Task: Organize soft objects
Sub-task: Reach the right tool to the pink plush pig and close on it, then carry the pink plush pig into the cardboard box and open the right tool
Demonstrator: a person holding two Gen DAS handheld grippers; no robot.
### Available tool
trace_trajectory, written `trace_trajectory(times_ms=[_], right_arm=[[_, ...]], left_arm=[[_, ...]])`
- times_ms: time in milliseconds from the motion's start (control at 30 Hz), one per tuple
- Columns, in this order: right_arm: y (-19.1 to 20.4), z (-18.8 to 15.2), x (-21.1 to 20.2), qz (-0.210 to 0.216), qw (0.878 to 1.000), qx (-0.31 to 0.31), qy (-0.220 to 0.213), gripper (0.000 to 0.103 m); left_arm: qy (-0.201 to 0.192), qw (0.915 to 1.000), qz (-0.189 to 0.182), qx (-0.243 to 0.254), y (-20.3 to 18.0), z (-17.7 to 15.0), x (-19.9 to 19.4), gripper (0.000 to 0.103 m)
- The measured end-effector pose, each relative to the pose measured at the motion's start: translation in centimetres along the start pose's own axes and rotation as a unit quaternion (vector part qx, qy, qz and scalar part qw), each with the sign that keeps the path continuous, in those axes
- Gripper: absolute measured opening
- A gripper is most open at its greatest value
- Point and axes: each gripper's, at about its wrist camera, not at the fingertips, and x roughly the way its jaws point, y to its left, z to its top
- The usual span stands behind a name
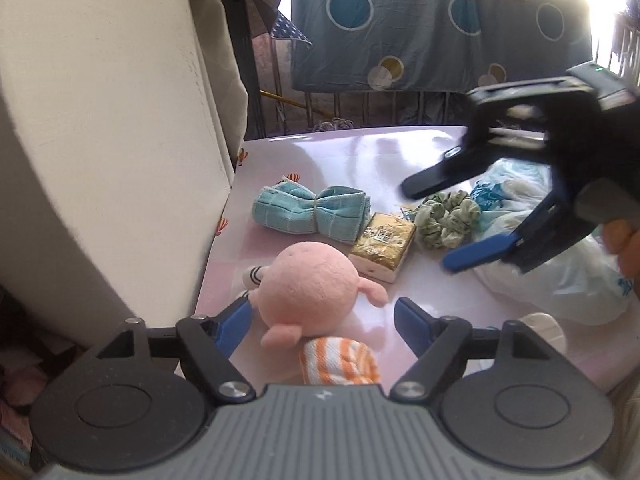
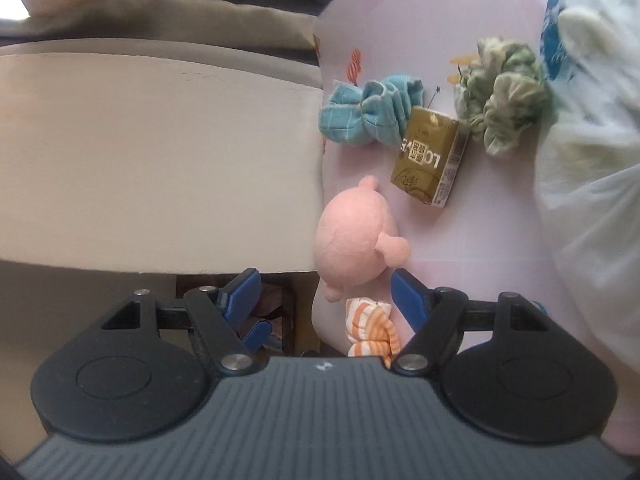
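Observation:
A pink plush doll (image 1: 312,280) in an orange-and-white striped outfit lies on the pink table (image 1: 360,160). It sits between the fingers of my left gripper (image 1: 324,308), which is open; the right finger stands clear of the doll. Behind it are a teal towel tied like a bow (image 1: 308,212), a gold tissue pack (image 1: 384,246) and a green scrunchie (image 1: 444,216). My right gripper (image 1: 430,226) hovers open over the scrunchie with nothing in it. The right wrist view looks down on the doll (image 2: 352,232), towel (image 2: 368,116), pack (image 2: 428,160) and scrunchie (image 2: 508,112) past my right gripper (image 2: 325,277).
A crumpled white plastic bag (image 1: 560,272) with blue print covers the table's right side. A tall cream panel (image 1: 100,140) stands against the table's left edge. A blue sheet with circles (image 1: 400,20) hangs on a railing behind the table.

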Motion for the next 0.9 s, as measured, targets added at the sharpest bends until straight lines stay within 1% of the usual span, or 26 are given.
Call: trace_trajectory(times_ms=[100, 200, 333, 433, 600, 633, 733, 900], right_arm=[[-0.6, 0.5, 3.8, -0.019, 1.0, 0.023, 0.008, 0.074], [-1.4, 1.2, 6.6, -0.036, 0.998, 0.041, 0.017, 0.077], [-2.0, 2.0, 8.6, -0.047, 0.997, 0.057, 0.019, 0.078], [-2.4, 2.3, 9.7, -0.044, 0.997, 0.062, 0.021, 0.078], [-3.0, 2.5, 11.5, -0.038, 0.997, 0.068, 0.027, 0.078], [-3.1, 2.5, 11.7, -0.033, 0.997, 0.071, 0.026, 0.078], [-3.0, 2.6, 12.0, -0.022, 0.997, 0.076, 0.02, 0.072], [-1.2, 2.2, 11.1, -0.037, 0.998, 0.046, 0.011, 0.07]], left_arm=[[0.011, 0.9998, -0.014, 0.002, 0.9, 0.6, 2.1, 0.083], [0.021, 0.9992, -0.033, -0.001, 1.6, 1.1, 3.9, 0.083], [0.035, 0.9978, -0.055, -0.014, 2.5, 1.4, 6.1, 0.083], [0.052, 0.9956, -0.069, -0.036, 3.2, 1.3, 7.5, 0.079], [0.051, 0.9959, -0.063, -0.04, 3.2, 1.3, 7.9, 0.077], [0.054, 0.9958, -0.062, -0.04, 3.2, 1.3, 8.0, 0.075], [0.057, 0.9958, -0.06, -0.041, 3.1, 1.3, 7.8, 0.071], [0.047, 0.9948, -0.063, -0.064, 3.4, 1.7, 6.4, 0.07]])
